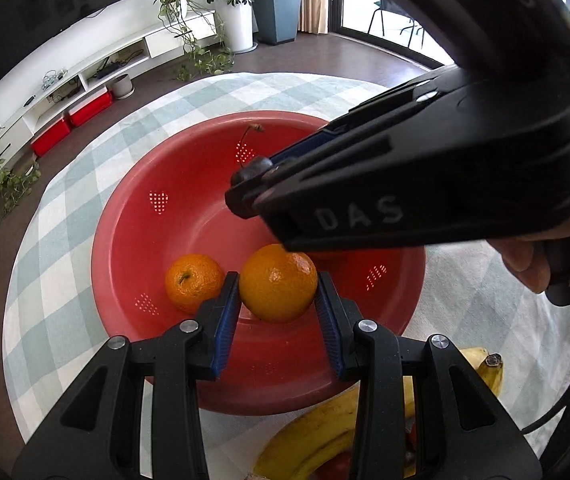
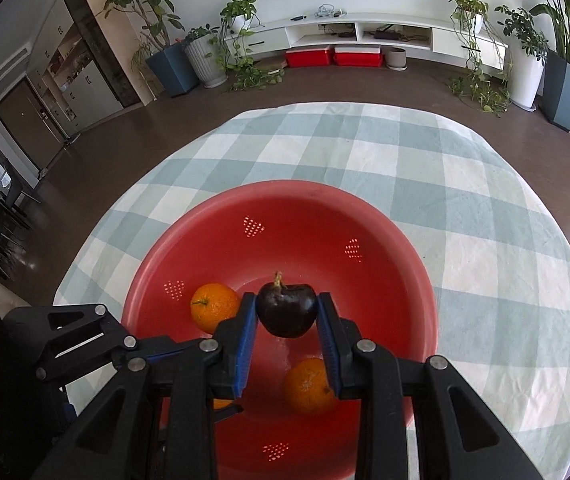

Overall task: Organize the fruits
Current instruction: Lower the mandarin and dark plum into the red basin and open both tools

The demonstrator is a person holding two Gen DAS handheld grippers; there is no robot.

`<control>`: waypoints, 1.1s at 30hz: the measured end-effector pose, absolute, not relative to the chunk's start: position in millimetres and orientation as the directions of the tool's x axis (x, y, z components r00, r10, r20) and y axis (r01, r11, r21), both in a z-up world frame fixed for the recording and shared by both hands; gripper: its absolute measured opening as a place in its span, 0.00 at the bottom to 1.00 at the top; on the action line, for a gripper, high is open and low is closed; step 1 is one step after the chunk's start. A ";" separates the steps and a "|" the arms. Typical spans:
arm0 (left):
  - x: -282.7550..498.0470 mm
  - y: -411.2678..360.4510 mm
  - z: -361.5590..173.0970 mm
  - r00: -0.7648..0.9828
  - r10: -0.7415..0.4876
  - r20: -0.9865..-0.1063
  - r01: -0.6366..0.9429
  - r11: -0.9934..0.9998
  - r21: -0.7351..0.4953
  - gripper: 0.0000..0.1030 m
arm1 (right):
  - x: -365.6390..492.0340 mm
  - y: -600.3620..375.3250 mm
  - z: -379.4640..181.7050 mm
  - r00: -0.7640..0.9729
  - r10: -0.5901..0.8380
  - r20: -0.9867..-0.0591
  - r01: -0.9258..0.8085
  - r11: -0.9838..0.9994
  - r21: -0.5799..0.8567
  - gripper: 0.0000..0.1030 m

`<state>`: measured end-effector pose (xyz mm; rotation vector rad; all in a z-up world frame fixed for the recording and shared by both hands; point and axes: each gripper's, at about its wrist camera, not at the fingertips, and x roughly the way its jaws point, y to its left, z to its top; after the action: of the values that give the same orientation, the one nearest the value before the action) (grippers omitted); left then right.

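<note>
Left gripper [image 1: 278, 304] clamps a round orange tangerine [image 1: 277, 283] over the red perforated plastic bowl [image 1: 125, 240]. Right gripper [image 2: 286, 312] clamps a dark glossy cherry [image 2: 287, 309] above it. Second tangerine [image 1: 193, 289] lies at the bowl's 7 o'clock.

Glossy plastic bowl [image 2: 397, 240] (red) on woven tablecloth [image 2: 465, 184].

I held an orange [image 1: 277, 283] over the red bowl [image 1: 189, 168], which sat on the checked cloth. A dark cherry [image 2: 287, 310], stem up, hung above the bowl too. A second orange [image 1: 193, 288] lay inside. Bananas [image 1: 325, 432] lay beside the bowl.
</note>
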<state>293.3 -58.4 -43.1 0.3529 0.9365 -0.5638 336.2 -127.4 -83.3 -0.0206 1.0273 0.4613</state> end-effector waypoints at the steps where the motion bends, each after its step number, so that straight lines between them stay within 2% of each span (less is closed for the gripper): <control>1: 293.9 -58.6 -43.5 0.465 -0.300 -0.833 0.598 0.800 0.045 0.34 | 337.2 -125.2 -86.1 0.426 0.351 -0.834 -0.380 0.906 0.187 0.32; 15: 317.8 -66.8 -56.5 0.416 -0.308 -0.855 0.596 0.803 0.000 0.35 | 344.2 -116.3 -101.3 0.393 0.315 -0.864 -0.385 0.909 0.156 0.32; 25: 330.7 -63.0 -58.1 0.429 -0.302 -0.851 0.572 0.821 -0.003 0.39 | 343.2 -117.7 -97.8 0.402 0.324 -0.856 -0.385 0.909 0.163 0.33; 33: 328.7 -56.9 -52.8 0.458 -0.304 -0.835 0.554 0.833 0.002 0.59 | 323.1 -132.5 -68.0 0.463 0.372 -0.805 -0.361 0.908 0.212 0.43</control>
<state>328.7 -56.9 -52.8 0.2913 0.9586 -0.5373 323.1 -132.5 -68.0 0.0122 0.9922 0.4505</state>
